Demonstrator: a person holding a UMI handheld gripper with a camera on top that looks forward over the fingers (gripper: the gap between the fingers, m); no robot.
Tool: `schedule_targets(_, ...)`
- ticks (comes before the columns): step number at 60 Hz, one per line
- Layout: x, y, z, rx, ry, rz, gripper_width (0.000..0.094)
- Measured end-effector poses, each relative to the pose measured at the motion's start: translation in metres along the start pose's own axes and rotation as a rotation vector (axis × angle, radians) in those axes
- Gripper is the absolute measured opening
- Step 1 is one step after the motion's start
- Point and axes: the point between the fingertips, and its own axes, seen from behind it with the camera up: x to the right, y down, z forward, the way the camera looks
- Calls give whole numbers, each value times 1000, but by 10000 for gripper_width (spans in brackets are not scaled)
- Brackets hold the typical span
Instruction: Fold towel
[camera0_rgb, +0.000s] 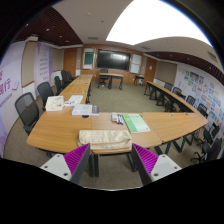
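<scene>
Gripper view: I see the gripper (110, 160) held level and well back from the table, looking across at it from a little above, with its two fingers spread wide and nothing between them. The magenta pads (77, 157) face each other across open space, touching nothing. Beyond the fingers, near the closest edge of the curved wooden table (60, 130), lies the towel (105, 140), beige, in a flattened rectangular heap; it sits roughly centred on the line between the fingers but clear of them. Just past the towel I note a green book (136, 123) and, further left, loose white papers (84, 109) and a white box (54, 103). Black office chairs (27, 108) line the table's outer sides. Room: a large meeting room with a dark screen (112, 60) on the far wall, posters (9, 85) along the left wall and a bright ceiling light panel (150, 22).
</scene>
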Motion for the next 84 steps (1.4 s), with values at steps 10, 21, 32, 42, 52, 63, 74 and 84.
schedule_targets(10,-5,14,5,-34,-7,2,852)
schedule_targets(21,-31,38,39,-80,-47,-1,859)
schedule_targets(32,-97,68,110,-106,-136,-36,853)
schedule_targets(42,-166,78,210,-117,-196,-76,856)
schedule_targets(52,-206,84,317,-115,-178,-134,855)
schedule_targets(63,-215,99,388,-173,-146,-129,841)
schedule_targets(74,-215,119,406,-256,-152,-91,605)
schedule_targets(84,-202,117,414,-257,-122,-195,76)
